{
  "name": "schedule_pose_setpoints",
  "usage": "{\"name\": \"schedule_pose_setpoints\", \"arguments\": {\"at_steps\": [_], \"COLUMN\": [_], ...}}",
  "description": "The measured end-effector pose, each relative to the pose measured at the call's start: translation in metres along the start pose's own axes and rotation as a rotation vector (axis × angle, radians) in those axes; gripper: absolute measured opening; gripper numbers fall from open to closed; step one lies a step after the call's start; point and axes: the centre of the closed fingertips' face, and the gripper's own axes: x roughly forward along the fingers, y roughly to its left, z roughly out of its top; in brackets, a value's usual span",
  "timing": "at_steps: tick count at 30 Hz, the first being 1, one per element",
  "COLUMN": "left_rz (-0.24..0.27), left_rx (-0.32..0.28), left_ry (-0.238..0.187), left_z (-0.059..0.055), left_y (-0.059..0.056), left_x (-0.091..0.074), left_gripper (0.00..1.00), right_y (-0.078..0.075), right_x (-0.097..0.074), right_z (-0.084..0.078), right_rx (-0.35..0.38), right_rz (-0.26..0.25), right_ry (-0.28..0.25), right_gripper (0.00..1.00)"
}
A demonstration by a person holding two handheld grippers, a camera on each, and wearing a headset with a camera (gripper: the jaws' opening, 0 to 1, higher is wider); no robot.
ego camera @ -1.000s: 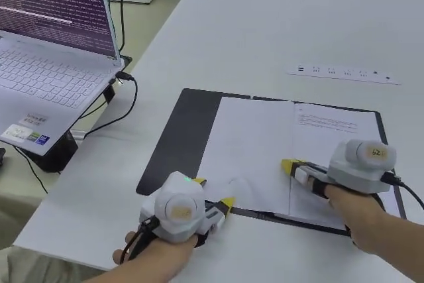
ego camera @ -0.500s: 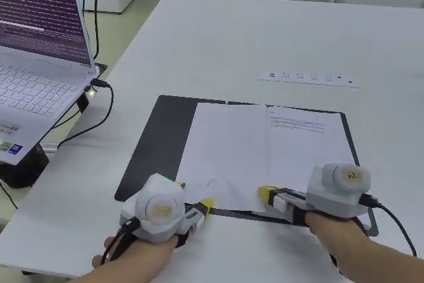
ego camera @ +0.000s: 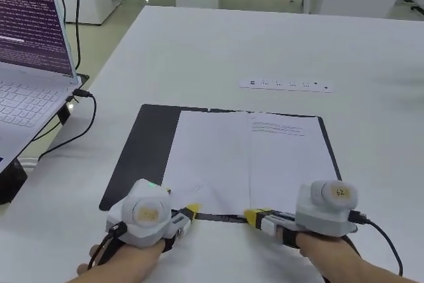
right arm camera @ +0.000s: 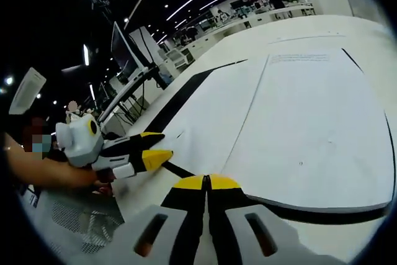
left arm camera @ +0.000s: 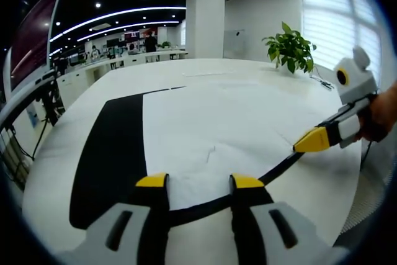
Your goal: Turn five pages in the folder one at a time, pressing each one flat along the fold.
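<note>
Open black folder [ego camera: 142, 147] lying flat on the white bench [ego camera: 218, 44], seen from the head view. We see a bare strip of black cover at the left. Beside it lie a blank left page [ego camera: 209, 157] and a right page [ego camera: 288, 157] with a few printed lines at its top; they meet along the fold [ego camera: 250, 164].

The left gripper [ego camera: 189, 211] sits at the folder's near left corner. Its yellow-tipped jaws are spread, one to each side of the left page's near corner, and pinch nothing (the left gripper view shows the gap plainly). The right gripper [ego camera: 254, 215] points leftward along the folder's near edge, its jaws pressed together with nothing between them, and its tips lie just beside the near end of the fold. We cannot tell whether they touch the black border.

Beyond the far edge the bench is open up to a white power strip [ego camera: 283, 85], which lies well apart from the folder. To the right the surface is open too. On the left stand a laptop [ego camera: 26, 64] and its black cable [ego camera: 76, 130], near the cover's edge but apart from it.
</note>
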Motion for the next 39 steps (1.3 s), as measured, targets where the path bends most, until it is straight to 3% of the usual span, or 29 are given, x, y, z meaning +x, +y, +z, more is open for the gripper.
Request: {"name": "schedule_pose_setpoints", "arguments": {"at_steps": [6,9,12,14,17,18,20,22,25,29,31,35,39], "left_rz": [0.001,0.003,0.002,-0.010,-0.038,-0.049,-0.041,-0.061,-0.111,-0.136,-0.136,-0.150,-0.133], "left_rx": [0.004,-0.001,0.002,0.001,-0.047,-0.093,-0.106,-0.155,-0.218,-0.217,-0.214,-0.134,-0.137], "left_ry": [0.019,0.033,0.071,0.098,0.140,0.163,0.149,0.071,0.045,0.026,0.028,0.021,0.021], "left_z": [0.000,0.000,0.001,0.002,0.003,0.003,0.010,0.028,0.043,0.053,0.055,0.062,0.068], "left_y": [0.000,0.000,0.000,-0.001,-0.006,-0.008,-0.006,-0.012,-0.022,-0.027,-0.029,-0.036,-0.037], "left_x": [0.000,0.001,0.001,0.002,0.001,-0.001,-0.004,-0.009,-0.025,-0.043,-0.053,-0.074,-0.090], "left_gripper": [0.38,0.38,0.38,0.39,0.44,0.42,0.38,0.41,0.43,0.44,0.50,0.51,0.65], "right_y": [0.007,0.019,0.028,0.034,0.038,0.039,0.041,0.040,0.039,0.029,0.023,0.012,0.000], "right_x": [-0.011,-0.018,-0.025,-0.031,-0.040,-0.044,-0.051,-0.058,-0.070,-0.090,-0.100,-0.120,-0.137], "right_z": [-0.003,0.001,0.004,0.013,0.022,0.023,0.027,0.029,0.036,0.050,0.057,0.069,0.077], "right_rx": [0.036,0.066,0.065,0.078,0.096,0.099,0.103,0.120,0.134,0.111,0.107,0.110,0.104], "right_rz": [0.020,0.058,0.071,0.082,0.078,0.076,0.075,0.058,0.045,-0.016,-0.036,-0.076,-0.129], "right_ry": [-0.001,-0.002,0.004,-0.038,-0.080,-0.082,-0.094,-0.105,-0.126,-0.181,-0.209,-0.255,-0.292], "right_gripper": [0.00,0.00,0.00,0.00,0.00,0.00,0.00,0.00,0.00,0.00,0.00,0.00,0.13]}}
